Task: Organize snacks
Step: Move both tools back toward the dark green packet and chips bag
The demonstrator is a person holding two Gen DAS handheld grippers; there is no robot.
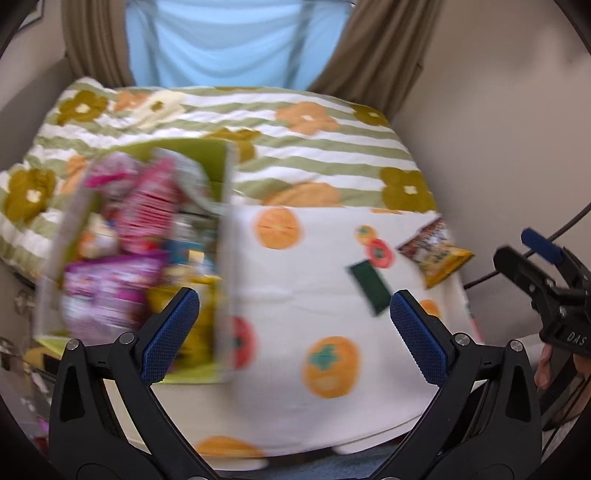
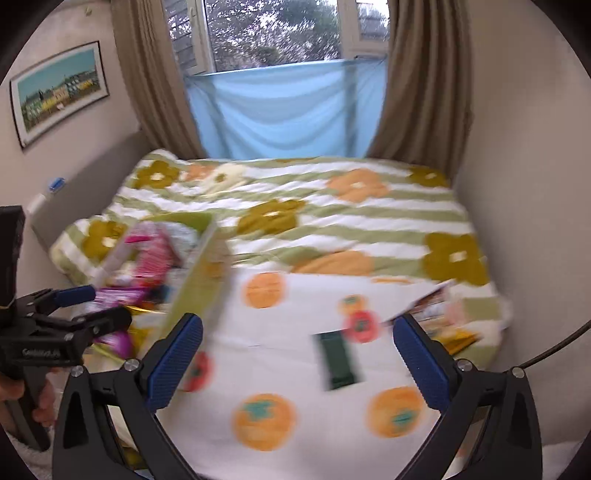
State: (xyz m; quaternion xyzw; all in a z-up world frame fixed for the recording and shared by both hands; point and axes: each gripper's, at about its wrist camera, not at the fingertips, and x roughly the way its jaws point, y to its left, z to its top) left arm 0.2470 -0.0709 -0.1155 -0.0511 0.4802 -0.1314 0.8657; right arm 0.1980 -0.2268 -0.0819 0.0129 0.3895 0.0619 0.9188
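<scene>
Tongs on both sides, left [image 1: 295,325] and right [image 2: 297,350], gape empty, so the slick dark green packet [image 2: 338,360] may slide away on the soft bed [image 2: 332,221].

Home bedroom: bed [image 2: 369,221] w/ striped flower quilt fills the room wall to wall, brown curtains [image 2: 424,74] flank a window [image 2: 273,33] at its far edge, framed picture [image 2: 59,92] on left wall.

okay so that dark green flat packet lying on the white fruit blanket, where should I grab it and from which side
Judging by its pose, the dark green packet lies flat and alone on the blanket. Come from above with the open right hand-held gripper and pinch across its narrow width, near the middle; the long edges are exposed.
</scene>
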